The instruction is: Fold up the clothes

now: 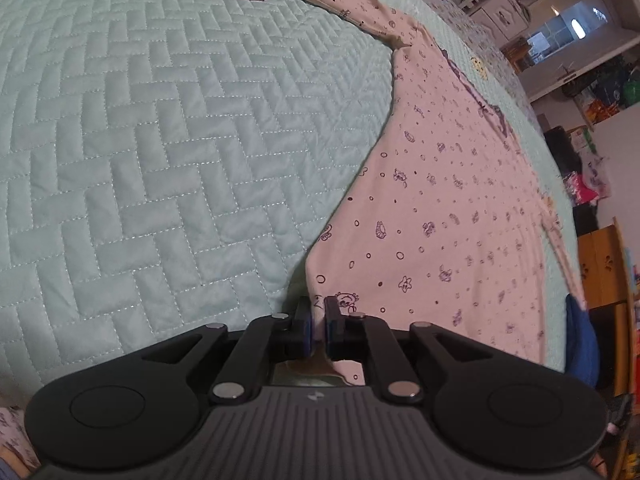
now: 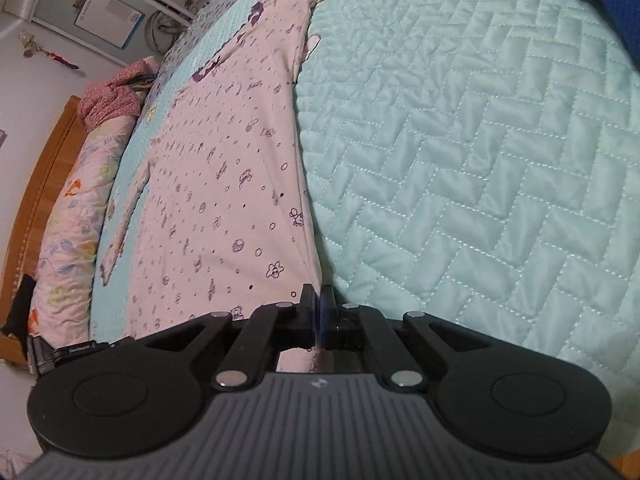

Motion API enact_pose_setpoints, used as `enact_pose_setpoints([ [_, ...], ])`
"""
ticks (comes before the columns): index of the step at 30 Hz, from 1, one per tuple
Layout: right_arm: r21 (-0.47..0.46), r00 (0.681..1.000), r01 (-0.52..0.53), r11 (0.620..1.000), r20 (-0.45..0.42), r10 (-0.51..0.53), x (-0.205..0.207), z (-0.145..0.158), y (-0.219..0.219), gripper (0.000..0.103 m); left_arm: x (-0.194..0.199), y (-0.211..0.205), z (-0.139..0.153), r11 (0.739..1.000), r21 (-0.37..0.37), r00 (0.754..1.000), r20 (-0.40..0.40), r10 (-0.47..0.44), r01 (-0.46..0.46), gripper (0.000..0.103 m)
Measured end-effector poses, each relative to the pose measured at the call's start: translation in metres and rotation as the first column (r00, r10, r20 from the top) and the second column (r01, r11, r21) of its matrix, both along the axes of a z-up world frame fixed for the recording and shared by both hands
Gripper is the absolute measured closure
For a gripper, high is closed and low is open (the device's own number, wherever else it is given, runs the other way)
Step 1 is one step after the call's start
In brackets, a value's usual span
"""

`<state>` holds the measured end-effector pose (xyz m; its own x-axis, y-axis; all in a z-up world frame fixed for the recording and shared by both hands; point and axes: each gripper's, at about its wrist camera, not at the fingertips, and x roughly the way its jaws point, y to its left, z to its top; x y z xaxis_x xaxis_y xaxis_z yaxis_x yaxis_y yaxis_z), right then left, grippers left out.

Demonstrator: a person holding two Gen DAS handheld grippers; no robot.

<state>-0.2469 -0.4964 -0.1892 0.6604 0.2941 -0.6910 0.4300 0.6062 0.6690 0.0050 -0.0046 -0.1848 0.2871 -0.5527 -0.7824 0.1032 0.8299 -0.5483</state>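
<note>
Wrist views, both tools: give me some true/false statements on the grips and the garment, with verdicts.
1. The left tool is shut on the hem corner of the pale pink long-sleeved top printed with small purple doodles. True.
2. The right tool stands wide open above the fabric. False: its fingers are closed on the top's edge.
3. The top lies on a mint-green quilted bedspread with a herringbone stitch. True.
4. The top is already folded into a small square. False: it is spread out flat, a sleeve stretched away from the body.
5. A wooden headboard shows at the left of the right wrist view. True.
</note>
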Motion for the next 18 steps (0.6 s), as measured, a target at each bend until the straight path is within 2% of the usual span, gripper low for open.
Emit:
enact_pose_setpoints([
  [2,0.018,1.0,-0.005,1.0,0.002,0.004,-0.003,0.001,-0.007,0.097,-0.001,0.006,0.001,0.999,-0.026,1.0,-0.011,0.02,-0.02,0.086],
  [4,-0.002,1.0,0.018,1.0,0.023,-0.018,-0.005,0.008,-0.013,0.081,-0.003,0.012,0.006,0.999,-0.025,0.999,0.006,0.047,-0.047,0.071],
  [5,-0.017,0.999,0.032,0.999,0.037,-0.031,-0.005,0.012,-0.017,0.072,-0.006,0.015,0.012,0.998,-0.004,0.997,0.037,0.065,-0.065,0.067],
  [6,-0.031,0.998,0.048,0.998,0.052,-0.046,-0.003,0.014,-0.021,0.067,-0.009,0.018,0.019,0.996,0.016,0.994,0.073,0.084,-0.086,0.06],
  [8,-0.039,0.993,0.086,0.995,0.081,-0.083,0.003,0.016,-0.03,0.067,-0.012,0.021,0.033,0.992,0.025,0.981,0.154,0.117,-0.123,0.055],
  [11,0.013,0.981,0.153,0.988,0.12,-0.153,0.022,0.009,-0.046,0.065,0.005,0.011,0.044,0.994,-0.012,0.971,0.209,0.113,-0.113,0.047],
  [14,0.037,0.971,0.192,0.981,0.139,-0.195,0.049,0.0,-0.057,0.064,0.041,-0.018,0.043,0.998,0.011,0.972,0.228,0.056,-0.06,0.044],
  [18,0.059,0.96,0.214,0.975,0.171,-0.221,0.088,-0.01,-0.068,0.061,0.098,-0.061,0.021,0.999,0.044,0.981,0.192,-0.001,-0.008,0.044],
])
